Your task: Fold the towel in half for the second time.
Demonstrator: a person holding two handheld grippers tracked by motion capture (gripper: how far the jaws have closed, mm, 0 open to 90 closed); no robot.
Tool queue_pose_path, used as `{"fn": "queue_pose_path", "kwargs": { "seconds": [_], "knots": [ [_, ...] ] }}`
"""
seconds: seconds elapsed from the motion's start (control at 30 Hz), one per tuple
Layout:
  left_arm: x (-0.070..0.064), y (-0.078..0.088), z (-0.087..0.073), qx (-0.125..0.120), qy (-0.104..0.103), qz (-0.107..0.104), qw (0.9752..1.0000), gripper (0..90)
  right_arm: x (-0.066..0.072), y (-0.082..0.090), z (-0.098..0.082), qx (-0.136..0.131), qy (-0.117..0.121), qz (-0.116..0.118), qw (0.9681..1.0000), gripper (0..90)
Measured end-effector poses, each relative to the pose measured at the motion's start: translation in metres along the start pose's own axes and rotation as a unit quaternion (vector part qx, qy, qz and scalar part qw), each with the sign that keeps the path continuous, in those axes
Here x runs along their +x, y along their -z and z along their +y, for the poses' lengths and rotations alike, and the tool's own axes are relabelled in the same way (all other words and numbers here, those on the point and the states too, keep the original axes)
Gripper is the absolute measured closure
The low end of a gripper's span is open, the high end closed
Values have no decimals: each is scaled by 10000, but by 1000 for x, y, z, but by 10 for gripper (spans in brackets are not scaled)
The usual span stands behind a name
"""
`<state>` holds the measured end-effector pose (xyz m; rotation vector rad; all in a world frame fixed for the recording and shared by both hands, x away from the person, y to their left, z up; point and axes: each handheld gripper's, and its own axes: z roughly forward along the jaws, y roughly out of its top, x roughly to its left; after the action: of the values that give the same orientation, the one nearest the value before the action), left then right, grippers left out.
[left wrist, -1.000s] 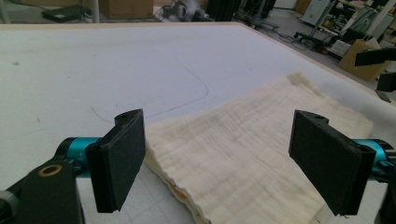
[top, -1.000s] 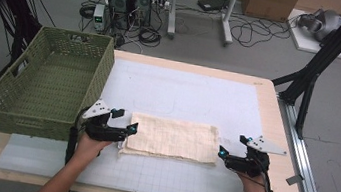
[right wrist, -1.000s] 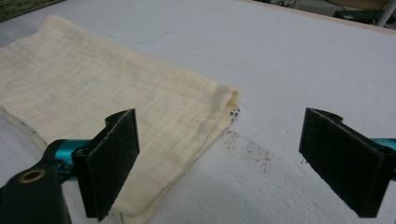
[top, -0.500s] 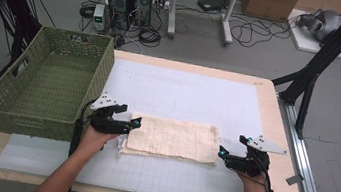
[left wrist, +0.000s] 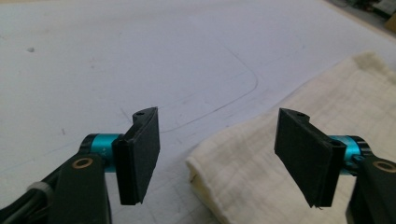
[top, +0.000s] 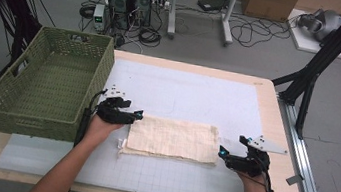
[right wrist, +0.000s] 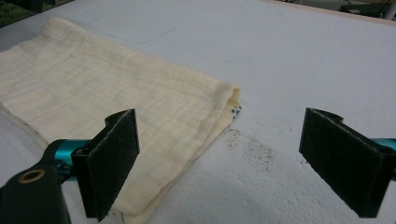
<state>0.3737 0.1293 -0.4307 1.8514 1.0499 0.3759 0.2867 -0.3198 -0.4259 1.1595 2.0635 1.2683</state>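
Observation:
A folded cream cloth (top: 172, 137) lies on the white mat (top: 184, 93) in the middle of the table. My left gripper (top: 138, 115) sits at the cloth's far left corner. In the left gripper view the gripper (left wrist: 218, 140) is open, its jaws have just been closing, and the cloth's corner (left wrist: 243, 154) lies between the pads without touching them. My right gripper (top: 221, 153) rests at the cloth's near right corner. In the right gripper view it (right wrist: 224, 135) stands wide open, its left pad (right wrist: 114, 158) over the cloth's edge (right wrist: 140, 93), its right pad over bare mat.
A green wicker basket (top: 44, 83) stands at the table's left, close to my left hand. A small white tag (top: 120, 143) pokes out at the cloth's near left corner. Dark specks (right wrist: 254, 149) dot the mat by the right corner. Black frame legs (top: 313, 70) rise at the right.
My left gripper has moved away from the person and a little right, up to the cloth's far left corner, and its jaws have narrowed. The right gripper and the cloth have stayed put.

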Motion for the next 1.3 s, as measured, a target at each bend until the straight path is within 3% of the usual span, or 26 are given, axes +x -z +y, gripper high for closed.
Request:
{"fn": "queue_pose_path", "kwargs": {
  "seconds": [0.17, 0.27, 0.43, 0.6, 0.87, 1.13, 1.3],
  "knots": [
    [4, -6, -4, 172, 56, 95, 9998, 355, 0, 0, 0, 17, -21, 11, 10000, 114],
    [3, -9, -4, 146, -80, 83, 9998, 377, 0, 0, -1, 25, -41, 25, 10000, 114],
    [3, -18, -9, 428, -249, 29, 9988, 450, 0, -1, -1, 47, -10, 35, 10000, 114],
    [0, -20, -10, 618, -513, 2, 9968, 576, 0, -1, -1, 47, -58, 30, 10000, 114],
    [-2, -17, -11, 666, -707, -54, 9953, 844, 1, -6, 0, 98, 10, 51, 9999, 114],
    [0, -14, -13, 577, -484, -87, 9971, 853, -2, -15, 11, 113, -178, 209, 9996, 114],
    [3, -13, -14, 492, -358, -144, 9980, 854, -10, -29, 21, 381, -159, 410, 9983, 115]
  ]
}}
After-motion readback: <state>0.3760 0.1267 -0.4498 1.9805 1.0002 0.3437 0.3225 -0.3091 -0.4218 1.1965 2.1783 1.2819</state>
